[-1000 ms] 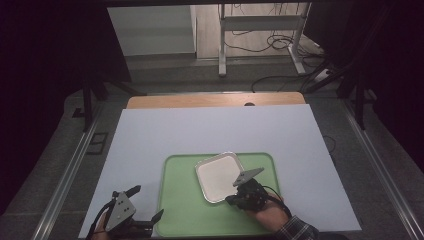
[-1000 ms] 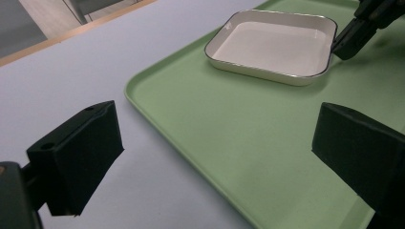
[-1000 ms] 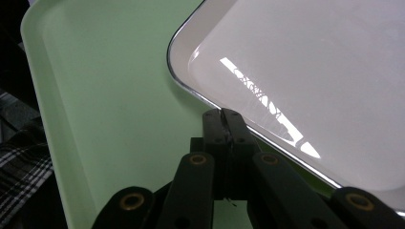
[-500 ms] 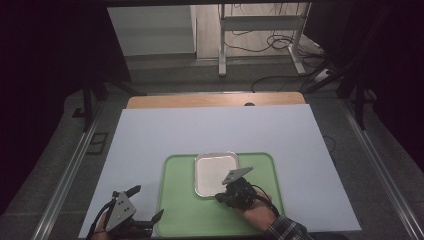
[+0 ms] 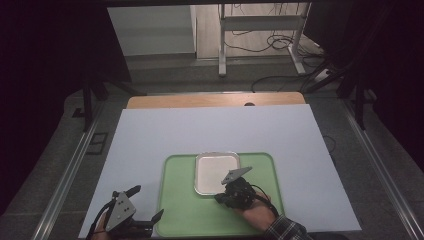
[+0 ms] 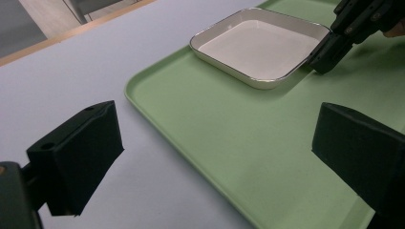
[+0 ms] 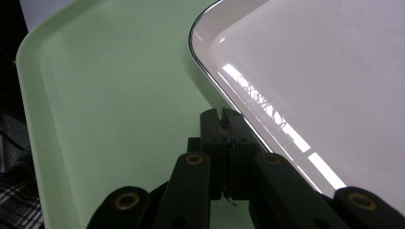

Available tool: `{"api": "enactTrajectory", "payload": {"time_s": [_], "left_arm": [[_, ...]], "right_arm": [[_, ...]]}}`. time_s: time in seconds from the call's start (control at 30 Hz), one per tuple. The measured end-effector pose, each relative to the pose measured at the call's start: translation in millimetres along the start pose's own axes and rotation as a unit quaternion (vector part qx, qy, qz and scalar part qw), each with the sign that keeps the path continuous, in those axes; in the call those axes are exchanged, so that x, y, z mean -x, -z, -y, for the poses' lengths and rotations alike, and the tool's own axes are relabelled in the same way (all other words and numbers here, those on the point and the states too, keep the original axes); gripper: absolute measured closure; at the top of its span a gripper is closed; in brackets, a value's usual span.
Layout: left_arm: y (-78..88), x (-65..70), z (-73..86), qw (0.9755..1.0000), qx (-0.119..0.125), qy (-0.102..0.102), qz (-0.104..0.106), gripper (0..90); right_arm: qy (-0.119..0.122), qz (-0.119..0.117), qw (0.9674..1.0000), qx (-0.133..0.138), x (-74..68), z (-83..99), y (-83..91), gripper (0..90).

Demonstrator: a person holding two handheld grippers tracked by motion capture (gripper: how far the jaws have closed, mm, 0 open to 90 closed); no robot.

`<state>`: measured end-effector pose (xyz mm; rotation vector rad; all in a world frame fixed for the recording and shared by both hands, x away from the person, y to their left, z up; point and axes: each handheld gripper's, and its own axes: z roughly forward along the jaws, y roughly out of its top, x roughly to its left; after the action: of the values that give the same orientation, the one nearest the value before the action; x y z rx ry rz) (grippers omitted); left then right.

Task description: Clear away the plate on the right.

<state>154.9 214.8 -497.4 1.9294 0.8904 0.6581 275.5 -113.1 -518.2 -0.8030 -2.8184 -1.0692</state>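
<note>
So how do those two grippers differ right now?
The left gripper has its jaws wide apart, empty, at the green tray's corner. The right gripper has its jaws pressed together against the white dish's rim, over the tray. Both are black and hand-held.

One flat light-green plastic tray with rounded corners (image 5: pixel 200 210) on the table. One shallow square white dish with a thin silvery rim (image 5: pixel 212 172) on that tray. One pale lavender-white rectangular table top (image 5: pixel 210 130), with one strip of bare wood (image 5: pixel 215 100) along its far edge. Two black two-jaw grippers: one left gripper (image 5: pixel 148 205), one right gripper (image 5: pixel 220 197). Two grey three-cornered plates, one atop each gripper. One white metal stand with two upright legs (image 5: pixel 260 35) on the floor beyond.
</note>
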Motion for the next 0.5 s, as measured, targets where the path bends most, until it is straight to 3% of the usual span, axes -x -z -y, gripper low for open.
{"api": "enactTrajectory", "payload": {"time_s": [0.3, 0.5], "left_arm": [[0.2, -0.2, 0.0, 1.0, 0.0, 0.0, 0.0, 2.8], [0.3, -0.3, 0.0, 1.0, 0.0, -0.001, 0.0, 2.8]], "right_arm": [[-0.003, 0.0, 0.9998, 0.02, 0.9, -1.6, 10.9, 82.8], [-0.006, 0.014, 0.9995, 0.029, 5.1, -1.4, 18.7, 74.8]]}}
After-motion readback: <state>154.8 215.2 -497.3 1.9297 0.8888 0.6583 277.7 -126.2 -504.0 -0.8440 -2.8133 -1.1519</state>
